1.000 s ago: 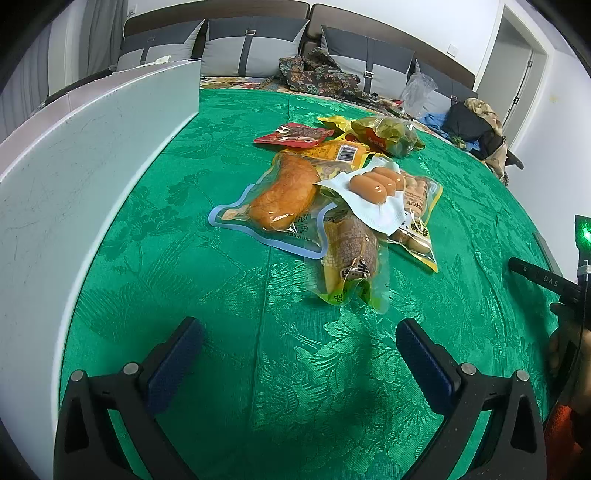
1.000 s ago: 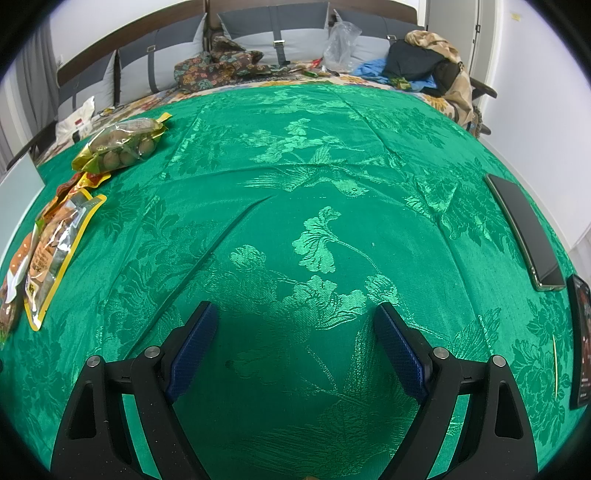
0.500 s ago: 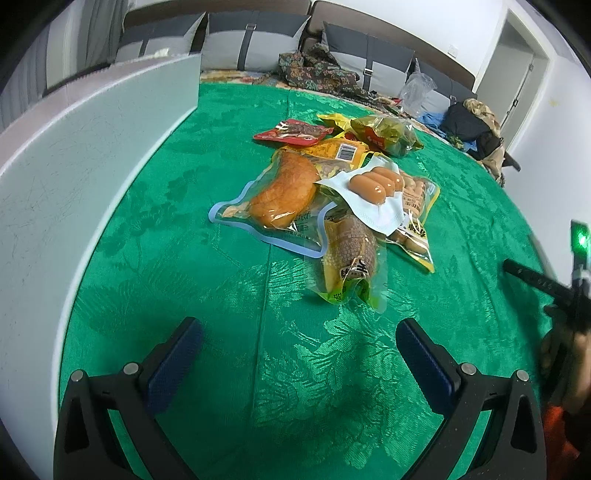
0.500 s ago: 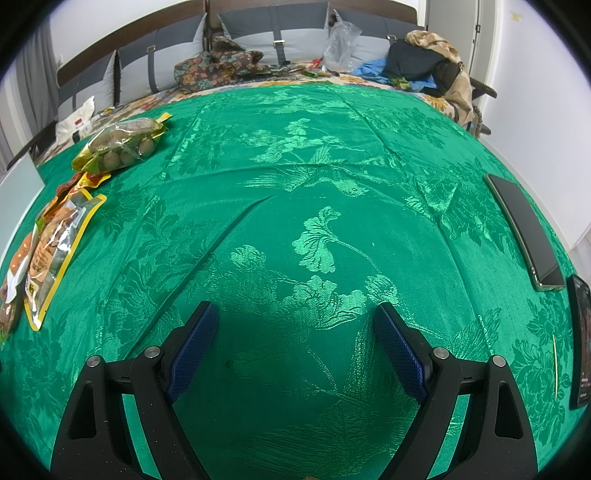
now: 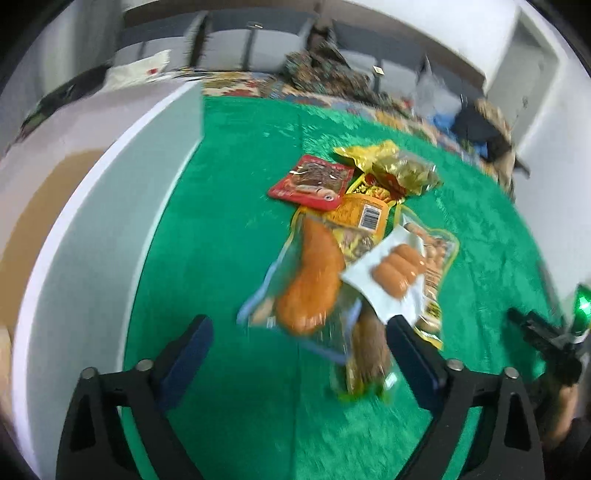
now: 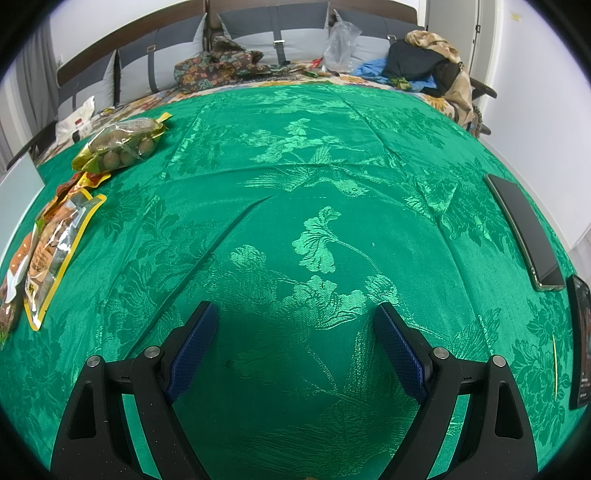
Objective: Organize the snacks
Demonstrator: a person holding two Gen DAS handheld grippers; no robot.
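Left gripper [image 5: 297, 341] narrowing, empty | snack pile [image 5: 354, 258] just ahead | right gripper [image 6: 295, 343] wide, empty | I'd straddle one packet squarely.

Green floral brocade cloth [image 6: 295, 155] covers counter. Two dark phones at 3 o'clock edge: long one [image 6: 524, 230] angled along rim, second [image 6: 580, 339] just beside it, partly cut off. Grey cushions [image 6: 258, 33] at 12 o'clock, patterned fabric heap [image 6: 218, 66], clear plastic bag [image 6: 341, 40], piled clothing [image 6: 428, 62] toward 1 o'clock.
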